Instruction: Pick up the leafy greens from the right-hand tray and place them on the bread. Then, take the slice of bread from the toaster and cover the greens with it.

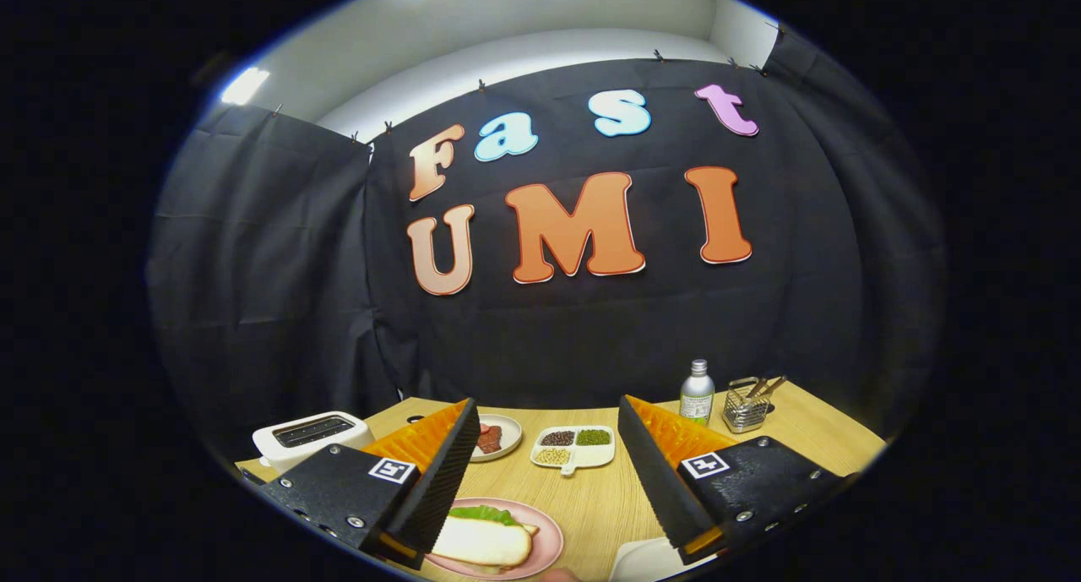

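- The gripper [547,472] hung above the wooden table [591,497], its two fingers wide apart and holding nothing.
- The pink plate [549,538] lay between the fingers, closer to the left one.
- On this plate the bread [483,541] covered the leafy greens [483,514], of which a green edge showed behind.
- The toaster [308,437] stood far left of the plate, beyond the left finger.

No legible txt; bottle [697,394] label unreadable.
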### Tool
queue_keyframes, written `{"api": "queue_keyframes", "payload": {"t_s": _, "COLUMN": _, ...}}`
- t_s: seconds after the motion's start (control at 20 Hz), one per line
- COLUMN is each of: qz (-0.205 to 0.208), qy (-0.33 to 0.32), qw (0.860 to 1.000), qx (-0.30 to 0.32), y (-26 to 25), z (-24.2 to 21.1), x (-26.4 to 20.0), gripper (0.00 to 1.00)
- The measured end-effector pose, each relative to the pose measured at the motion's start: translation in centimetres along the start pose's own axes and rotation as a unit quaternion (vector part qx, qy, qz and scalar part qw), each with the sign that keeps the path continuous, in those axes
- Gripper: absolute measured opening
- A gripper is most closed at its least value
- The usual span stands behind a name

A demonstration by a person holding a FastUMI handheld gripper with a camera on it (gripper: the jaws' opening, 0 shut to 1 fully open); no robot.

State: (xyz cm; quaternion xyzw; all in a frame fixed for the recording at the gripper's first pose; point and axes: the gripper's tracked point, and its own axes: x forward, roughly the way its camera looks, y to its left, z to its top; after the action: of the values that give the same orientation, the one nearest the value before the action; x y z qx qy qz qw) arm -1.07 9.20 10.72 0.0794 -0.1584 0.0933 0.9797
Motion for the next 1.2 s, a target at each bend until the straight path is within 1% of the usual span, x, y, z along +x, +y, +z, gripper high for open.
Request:
{"api": "queue_keyframes", "payload": {"t_s": 0.35, "qz": -0.007, "qy": -0.033, "qw": 0.999, "qx": -0.004, "y": 0.1, "z": 2.2, "x": -0.7, "gripper": 0.98}}
{"api": "queue_keyframes", "payload": {"t_s": 0.95, "qz": -0.061, "qy": -0.093, "qw": 0.993, "qx": -0.038, "y": -1.5, "z": 6.7, "x": -2.6, "gripper": 0.98}}
{"api": "queue_keyframes", "payload": {"t_s": 1.2, "qz": -0.082, "qy": -0.098, "qw": 0.991, "qx": -0.04, "y": -2.5, "z": 7.2, "x": -3.3, "gripper": 0.98}}
